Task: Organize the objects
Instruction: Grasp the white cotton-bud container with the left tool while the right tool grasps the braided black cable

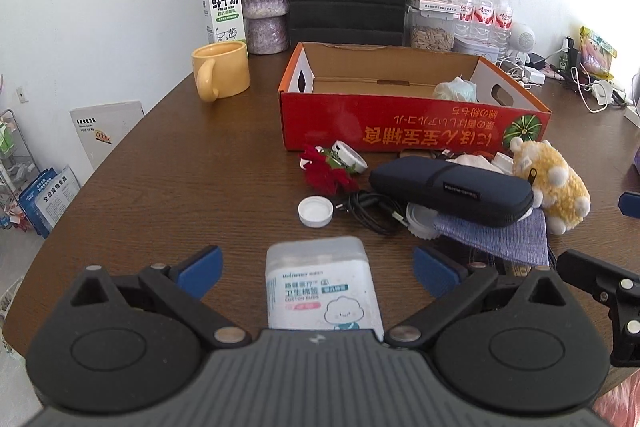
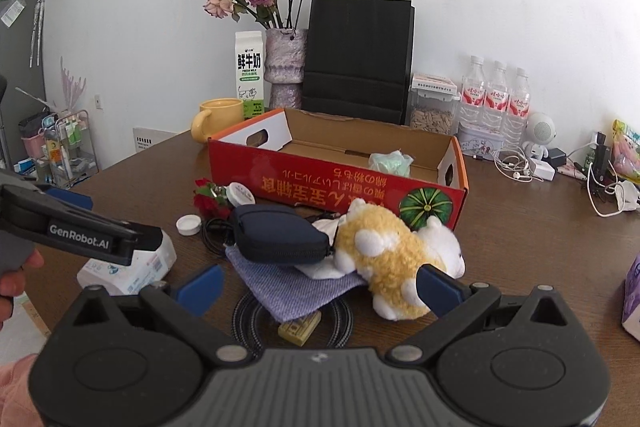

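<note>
Cotton-bud box lies between your left gripper's spread fingers, untouched. Your right gripper also gapes wide, its right finger against the plush toy; beyond sits the red carton.

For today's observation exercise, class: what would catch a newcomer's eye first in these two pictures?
Most striking is the long red cardboard box printed with a green pumpkin, open-topped in the middle of the brown wooden table. In front of it lies a clutter led by a fluffy yellow-and-white plush toy beside a dark navy zipped pouch. Behind stand dried pink roses in a mottled purple vase.
</note>
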Tool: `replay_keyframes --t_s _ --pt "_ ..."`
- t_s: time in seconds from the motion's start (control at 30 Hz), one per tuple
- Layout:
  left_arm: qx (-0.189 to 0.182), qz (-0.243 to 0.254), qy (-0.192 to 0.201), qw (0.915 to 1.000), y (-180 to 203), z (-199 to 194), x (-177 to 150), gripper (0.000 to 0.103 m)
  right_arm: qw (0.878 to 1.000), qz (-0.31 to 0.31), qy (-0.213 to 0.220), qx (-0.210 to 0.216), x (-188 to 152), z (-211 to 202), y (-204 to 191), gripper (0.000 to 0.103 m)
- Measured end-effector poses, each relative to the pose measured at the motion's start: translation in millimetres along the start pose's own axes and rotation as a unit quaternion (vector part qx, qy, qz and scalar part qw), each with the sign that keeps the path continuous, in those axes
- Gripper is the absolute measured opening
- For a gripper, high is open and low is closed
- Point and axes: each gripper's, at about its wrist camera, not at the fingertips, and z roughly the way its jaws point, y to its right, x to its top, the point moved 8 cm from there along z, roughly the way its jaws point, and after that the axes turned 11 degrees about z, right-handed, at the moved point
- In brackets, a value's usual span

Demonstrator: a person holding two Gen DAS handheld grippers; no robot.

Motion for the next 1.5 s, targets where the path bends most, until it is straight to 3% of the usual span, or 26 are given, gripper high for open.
replay_keyframes --t_s 0.5,0.6,0.97,1.4,1.5 --pt "-0.001 -0.014 -0.053 0.9985 4.4 35.6 -38.9 0.103 0.997 0.014 -0.076 -0.011 -49.4 44.2 0.7 0.103" --pt "0.002 -0.02 -0.045 0.9988 2.9 38.4 -39.9 0.103 0.996 0.019 -0.088 -0.017 -53.9 56.5 2.0 0.103" --pt "0.006 -0.023 -0.026 0.9994 3.5 39.8 -40.0 0.103 0.998 0.026 -0.06 -0.013 -53.1 66.2 -4.5 0.103" --pt "0.002 -0.02 -0.025 0.9995 3.0 41.0 -39.0 0.103 0.997 0.029 -0.065 -0.015 -48.5 73.7 -9.3 0.103" --pt "0.002 -0.021 -0.017 0.9996 4.2 37.0 -37.5 0.091 0.998 0.03 -0.062 -0.011 -49.0 71.9 -10.5 0.099"
